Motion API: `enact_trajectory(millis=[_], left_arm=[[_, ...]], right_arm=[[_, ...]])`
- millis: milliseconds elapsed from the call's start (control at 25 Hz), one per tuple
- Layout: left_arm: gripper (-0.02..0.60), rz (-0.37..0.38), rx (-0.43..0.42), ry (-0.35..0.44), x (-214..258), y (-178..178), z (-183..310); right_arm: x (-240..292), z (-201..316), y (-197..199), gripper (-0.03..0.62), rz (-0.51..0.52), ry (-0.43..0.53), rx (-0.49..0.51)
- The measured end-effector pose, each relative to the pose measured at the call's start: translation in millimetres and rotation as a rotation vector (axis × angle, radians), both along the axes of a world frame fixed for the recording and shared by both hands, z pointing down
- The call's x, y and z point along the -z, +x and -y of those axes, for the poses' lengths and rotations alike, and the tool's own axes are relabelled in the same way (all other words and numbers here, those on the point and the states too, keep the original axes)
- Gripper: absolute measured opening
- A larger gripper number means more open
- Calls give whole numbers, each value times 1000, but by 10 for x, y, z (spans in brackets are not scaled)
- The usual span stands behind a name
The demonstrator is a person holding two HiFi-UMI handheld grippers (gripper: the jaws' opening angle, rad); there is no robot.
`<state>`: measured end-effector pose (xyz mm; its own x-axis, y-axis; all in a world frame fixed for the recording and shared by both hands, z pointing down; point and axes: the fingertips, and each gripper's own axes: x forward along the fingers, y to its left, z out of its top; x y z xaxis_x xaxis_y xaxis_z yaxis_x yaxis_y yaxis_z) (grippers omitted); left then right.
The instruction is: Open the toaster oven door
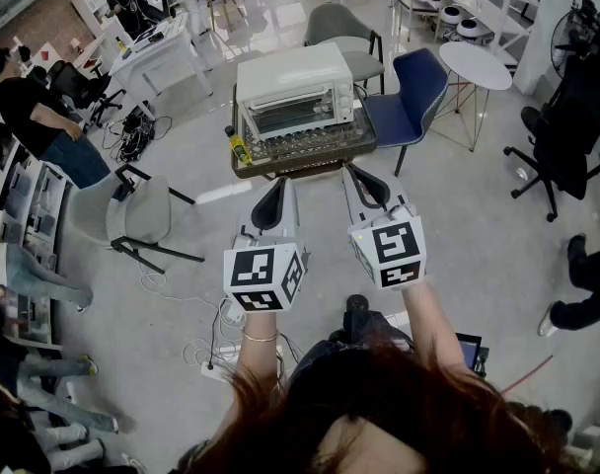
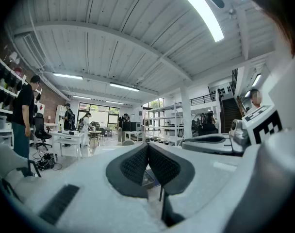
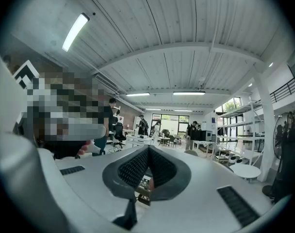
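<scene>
The white toaster oven [image 1: 292,89] stands on a small dark table [image 1: 243,167] ahead of me, its glass door [image 1: 298,117] closed and facing me. My left gripper [image 1: 279,182] hovers short of the table's near edge, below the oven's left half. Its jaws are shut with nothing between them [image 2: 147,147]. My right gripper [image 1: 350,168] sits beside it near the table's front right corner, also shut and empty [image 3: 147,150]. Neither gripper touches the oven. Both gripper views look up at the ceiling, so the oven does not show in them.
A yellow bottle [image 1: 240,146] stands at the table's left corner. A blue chair [image 1: 411,89] and a grey chair [image 1: 343,30] stand to the oven's right and behind it. Another grey chair [image 1: 140,213] is to my left, a round white table [image 1: 475,65] at the right. Cables [image 1: 217,346] lie by my feet.
</scene>
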<state>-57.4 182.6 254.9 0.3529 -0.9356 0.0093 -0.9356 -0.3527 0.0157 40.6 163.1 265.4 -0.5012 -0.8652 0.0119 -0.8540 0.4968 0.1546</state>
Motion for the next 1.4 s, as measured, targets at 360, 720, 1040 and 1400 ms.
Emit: enact_trajectory(millis=[360,720,1040,1400], left_arm=[[15,-1,-9,-9,-59,87,122],[15,4,-14,-21,-108,193,507],[15,5,-10,-38,-152,391,899],[15,6,22,-39,-191,591,1196]], right_arm=[[-19,104,54,0,10,17,-4],[-95,448,77,1,6,12,9],[-109,820,206,2,31,-1,21],[-203,1139,369,2,44,-19,59]])
